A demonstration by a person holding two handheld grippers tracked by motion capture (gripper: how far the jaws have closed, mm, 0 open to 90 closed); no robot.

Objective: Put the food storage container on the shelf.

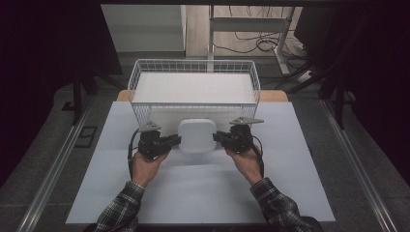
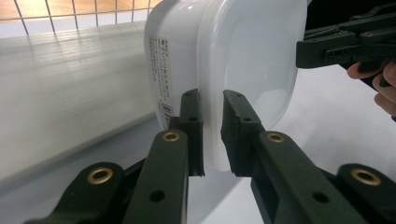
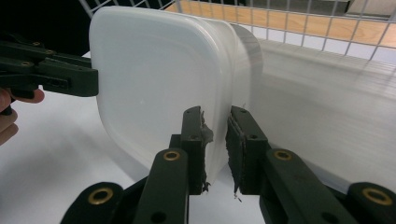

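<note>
The left tool (image 1: 175, 140) is almost closed, with only a narrow gap between its jaws, and in this gap sits the rim of a white plastic container (image 1: 197, 136). The right tool (image 1: 218, 137) is closed just as far and grips the opposite rim of the same container. So the container is held between the two tools, one on each side, and it is lifted a little above the white surface (image 1: 203, 193), just in front of the white wire basket (image 1: 193, 87).

The high view shows both tools together with the person's hands behind them, and the container from above as a rounded square.

The left gripper view shows what the high view cannot: the lid's edge passes between the black pads (image 2: 191, 116), and a printed label (image 2: 161, 70) runs down the container's side wall. Beyond the container, the right tool (image 2: 345, 44) pinches the far rim.

In the right gripper view the pads (image 3: 194, 135) press on the thin rim, and one pad has a torn, ragged surface. The left tool (image 3: 60, 79) holds the far edge, with fingers behind it. The basket wires stand close behind the container.
</note>
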